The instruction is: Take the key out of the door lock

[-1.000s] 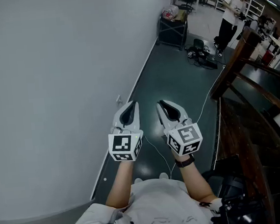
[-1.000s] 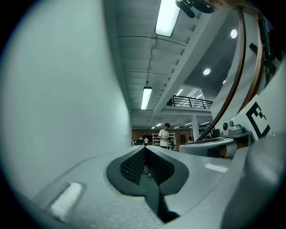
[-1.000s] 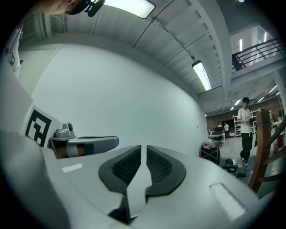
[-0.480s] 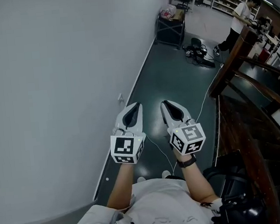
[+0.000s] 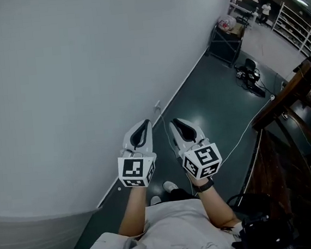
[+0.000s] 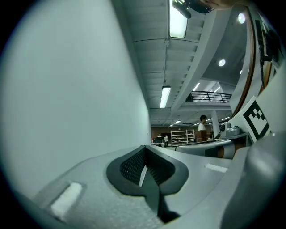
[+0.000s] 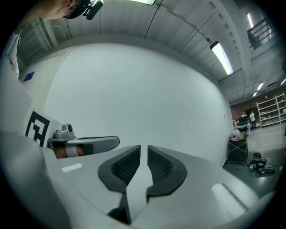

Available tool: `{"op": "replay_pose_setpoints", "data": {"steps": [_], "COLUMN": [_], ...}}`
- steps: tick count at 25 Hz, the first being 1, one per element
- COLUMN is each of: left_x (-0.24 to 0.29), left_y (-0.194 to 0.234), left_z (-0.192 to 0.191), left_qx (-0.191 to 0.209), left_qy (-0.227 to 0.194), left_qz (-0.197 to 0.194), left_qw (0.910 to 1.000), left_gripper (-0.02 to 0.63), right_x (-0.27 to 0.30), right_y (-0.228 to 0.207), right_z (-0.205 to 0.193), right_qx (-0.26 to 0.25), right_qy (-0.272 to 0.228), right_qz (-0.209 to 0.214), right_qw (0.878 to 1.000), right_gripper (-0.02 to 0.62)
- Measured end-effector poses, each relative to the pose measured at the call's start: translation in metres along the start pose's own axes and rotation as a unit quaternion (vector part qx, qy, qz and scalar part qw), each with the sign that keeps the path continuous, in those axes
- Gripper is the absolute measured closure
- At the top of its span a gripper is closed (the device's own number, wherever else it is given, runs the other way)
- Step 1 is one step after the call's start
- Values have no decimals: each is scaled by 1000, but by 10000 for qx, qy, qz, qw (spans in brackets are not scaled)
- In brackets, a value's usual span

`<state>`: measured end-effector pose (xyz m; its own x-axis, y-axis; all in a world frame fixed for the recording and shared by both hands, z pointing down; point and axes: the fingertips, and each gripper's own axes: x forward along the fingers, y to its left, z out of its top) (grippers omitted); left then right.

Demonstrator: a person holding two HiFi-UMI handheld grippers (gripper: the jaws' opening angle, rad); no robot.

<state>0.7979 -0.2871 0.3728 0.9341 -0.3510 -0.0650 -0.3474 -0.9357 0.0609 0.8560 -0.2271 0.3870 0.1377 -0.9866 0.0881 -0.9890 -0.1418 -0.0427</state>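
Note:
No door, lock or key shows in any view. In the head view both grippers are held level side by side in front of the person, close to a plain white wall (image 5: 58, 76). My left gripper (image 5: 143, 124) is shut with nothing in it; in its own view the left gripper (image 6: 144, 155) has its ribbed pads together. My right gripper (image 5: 176, 123) is open by a narrow gap, and its jaws have just been opening. In its own view the right gripper (image 7: 144, 154) has only the wall showing between the pads.
A dark green floor (image 5: 214, 104) runs along the wall's foot. A wooden railing (image 5: 285, 103) borders it on the right. A white cable (image 5: 244, 134) lies on the floor. Farther off stand a black cart (image 5: 224, 46) and dark gear (image 5: 249, 76).
The head view has swung toward the wall, which now fills more of the picture. Both grippers sit a little left of and lower than before. The person by the railing is out of view.

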Motion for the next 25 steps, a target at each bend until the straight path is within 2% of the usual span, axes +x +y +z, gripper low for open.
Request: {"op": "replay_pose_setpoints", "data": {"steps": [4,6,9,12,14,17,20,25], "left_x": [-2,-16,-49,-89,-120,-173,-229,-331], "left_y": [37,52,82,97,106,117,114,91], "left_z": [-1,-1,2,5,4,-3,-4,2], "left_qx": [46,72,144,235,266,259,291,353], "left_qy": [17,-3,-53,-31,3,85,152,156], "left_qz": [717,1239,2143,2851,3431,4313,5010,5972], "left_qw": [9974,9923,9766,9582,9389,9018,8648,8011], "left_gripper": [609,609,609,609,609,609,609,609], "right_x": [47,68,96,99,103,106,95,47], "right_y": [14,27,64,104,136,191,246,345], "right_z": [-3,-5,-7,-10,-14,-26,-38,-50], "right_qx": [53,115,35,-73,-75,-60,-28,-79], "right_qy": [92,124,151,163,204,332,457,613], "right_qz": [809,1338,2160,2786,3338,4199,4874,5893], "right_qw": [9967,9909,9763,9603,9424,9069,8720,8056], "right_gripper": [543,545,546,546,548,552,558,572]}}
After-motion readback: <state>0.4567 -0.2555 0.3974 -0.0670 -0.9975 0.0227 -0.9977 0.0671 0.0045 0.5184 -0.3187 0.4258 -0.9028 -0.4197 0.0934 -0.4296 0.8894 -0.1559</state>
